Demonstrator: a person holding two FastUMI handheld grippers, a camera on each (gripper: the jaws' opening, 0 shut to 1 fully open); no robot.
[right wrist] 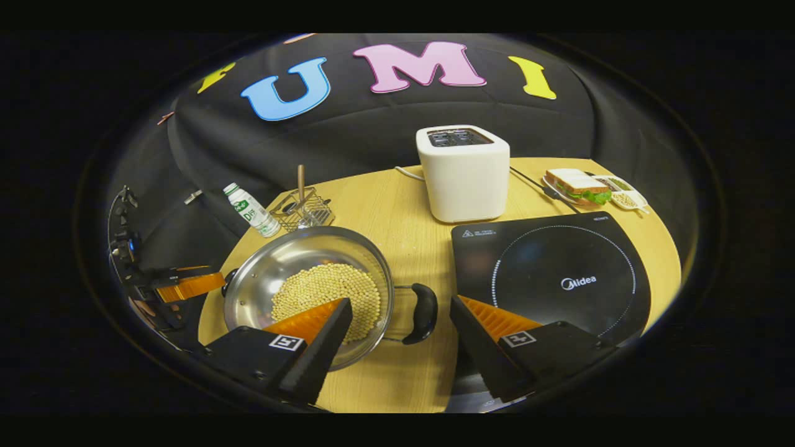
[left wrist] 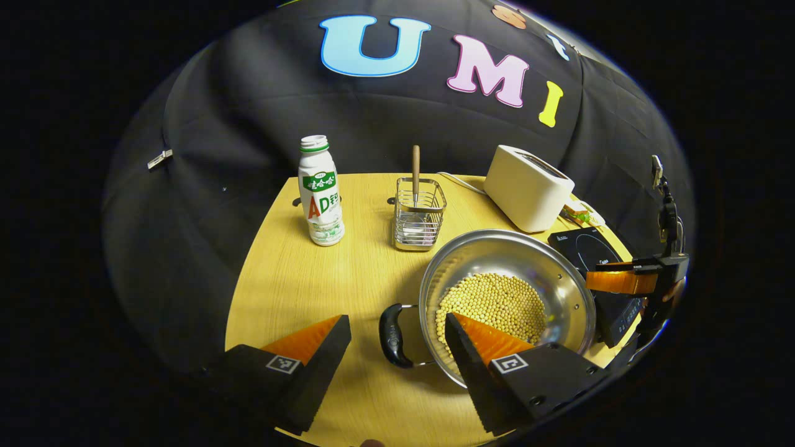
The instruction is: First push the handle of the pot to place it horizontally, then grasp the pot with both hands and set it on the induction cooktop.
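2 grippers, fingers wide: left gripper point(left wrist: 397, 338) and right gripper point(right wrist: 400, 323) each straddle pot handle point(left wrist: 392, 335).

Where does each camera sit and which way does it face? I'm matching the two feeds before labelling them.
Left gripper view: rides the left gripper, looking forward and down across the table; its two open fingers straddle the pot's near handle.
Right gripper view: rides the right gripper, looking forward and down; its open fingers straddle the pot's other handle, with the induction cooktop beside it.
Shared: pot, cooktop, toaster, bottle, wire basket; each shows the other gripper at its edge.
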